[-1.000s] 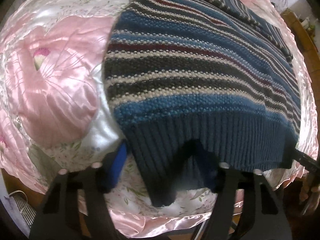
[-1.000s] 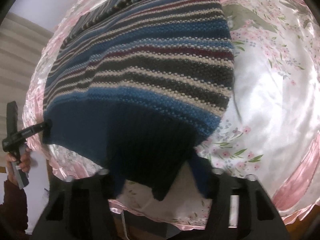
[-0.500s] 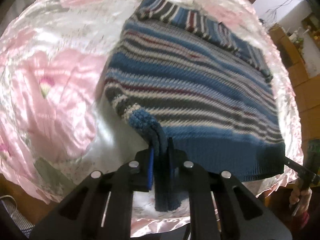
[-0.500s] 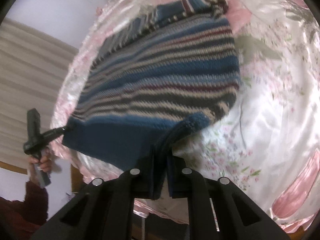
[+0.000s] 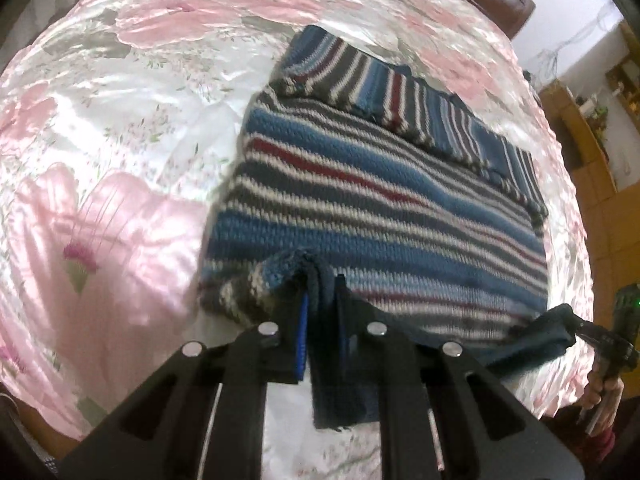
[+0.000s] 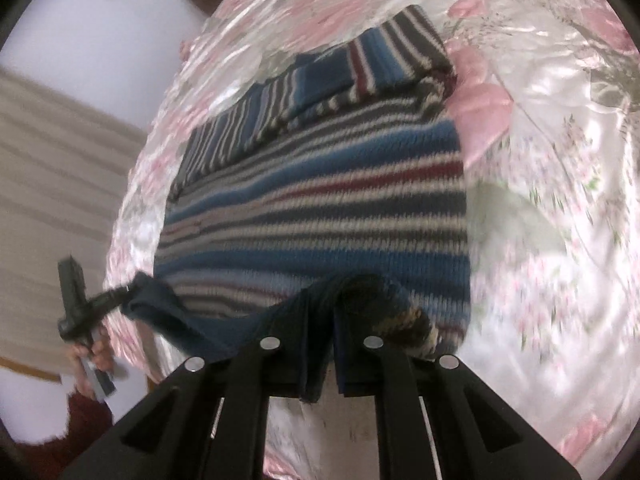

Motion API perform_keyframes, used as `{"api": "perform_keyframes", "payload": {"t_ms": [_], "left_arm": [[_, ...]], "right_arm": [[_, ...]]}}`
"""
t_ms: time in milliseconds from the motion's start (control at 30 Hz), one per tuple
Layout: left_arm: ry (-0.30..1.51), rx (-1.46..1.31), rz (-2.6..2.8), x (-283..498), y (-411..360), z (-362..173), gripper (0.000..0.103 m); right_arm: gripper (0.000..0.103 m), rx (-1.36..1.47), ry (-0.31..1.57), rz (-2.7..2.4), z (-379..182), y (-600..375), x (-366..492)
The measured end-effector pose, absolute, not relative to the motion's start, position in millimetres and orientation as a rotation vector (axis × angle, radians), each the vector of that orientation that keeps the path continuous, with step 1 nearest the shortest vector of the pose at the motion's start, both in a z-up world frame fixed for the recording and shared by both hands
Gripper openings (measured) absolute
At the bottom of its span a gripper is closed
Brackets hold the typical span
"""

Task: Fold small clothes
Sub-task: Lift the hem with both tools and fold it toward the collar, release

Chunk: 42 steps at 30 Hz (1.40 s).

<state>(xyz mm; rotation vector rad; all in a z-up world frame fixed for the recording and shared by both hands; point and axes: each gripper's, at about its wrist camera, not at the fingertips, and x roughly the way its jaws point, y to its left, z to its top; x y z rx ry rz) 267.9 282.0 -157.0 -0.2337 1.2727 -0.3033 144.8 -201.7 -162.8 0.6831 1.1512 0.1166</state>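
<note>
- Left wrist view: the left claw (image 5: 322,312) is pinched tight on the dark blue ribbed hem of a blue, grey, white and maroon striped knit sweater (image 5: 380,200), at the bottom middle of the frame. The sweater lies across the centre and right of a shiny pink-and-white floral satin bedspread (image 5: 120,160), with a striped sleeve (image 5: 400,88) folded over its far edge. At the lower right the other hem corner (image 5: 548,332) is lifted by the right claw (image 5: 580,326), with a hand (image 5: 604,384) under it.
- Right wrist view: same deal mirrored. The right claw is clamped narrow on the ribbed hem at bottom centre, and the left claw (image 6: 120,294) holds the far corner at the left edge, a hand (image 6: 92,356) gripping its handle. The hem sags a bit between the two grips.
- Handling-wise, I'd guess this chunky knit is soft, floppy and stretchy, with a bit of weight, so it'll droop in the middle. The satin looks slippery, so the body may slide when pulled. The ribbed corners seem the best hold: thicker and less likely to slip out.
</note>
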Motion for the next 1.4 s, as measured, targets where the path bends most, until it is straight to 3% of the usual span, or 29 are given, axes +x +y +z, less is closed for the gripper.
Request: {"api": "perform_keyframes", "payload": {"t_ms": [400,533,567,600,633,667,733,1000,1400], "left_arm": [[1.338,-0.262,-0.243,315.9,270.3,-203.4,0.015],[1.366,-0.297,-0.269,317.1,278.7,-197.3,0.02],[1.369,-0.31,-0.274,316.3,281.6,-194.9,0.023],[1.367,-0.325,-0.279,315.2,285.4,-191.0,0.024],[1.357,-0.342,-0.281,313.3,291.5,-183.9,0.027],[1.342,-0.344,-0.268,312.1,296.9,-177.8,0.041],[1.269,-0.302,-0.196,308.9,310.8,-158.4,0.06],[1.182,-0.116,-0.232,305.6,309.6,-123.0,0.067],[1.25,0.112,-0.439,329.2,224.3,-167.5,0.071]], "right_arm": [[0.011,0.772,1.254,0.065,-216.2,-225.1,206.2],[0.018,0.81,1.254,0.097,-211.6,-233.6,200.9],[0.022,0.81,1.253,0.103,-208.6,-235.3,199.2],[0.04,0.796,1.244,0.086,-202.3,-238.9,194.9],[0.052,0.774,1.232,0.053,-195.8,-243.1,190.1],[0.067,0.747,1.214,0.016,-187.2,-248.2,186.6],[0.066,0.718,1.175,-0.014,-171.2,-259.6,178.9],[0.069,0.549,1.168,0.07,-135.7,-240.6,177.3],[0.076,0.455,1.267,0.149,-167.5,-205.5,223.5]]}}
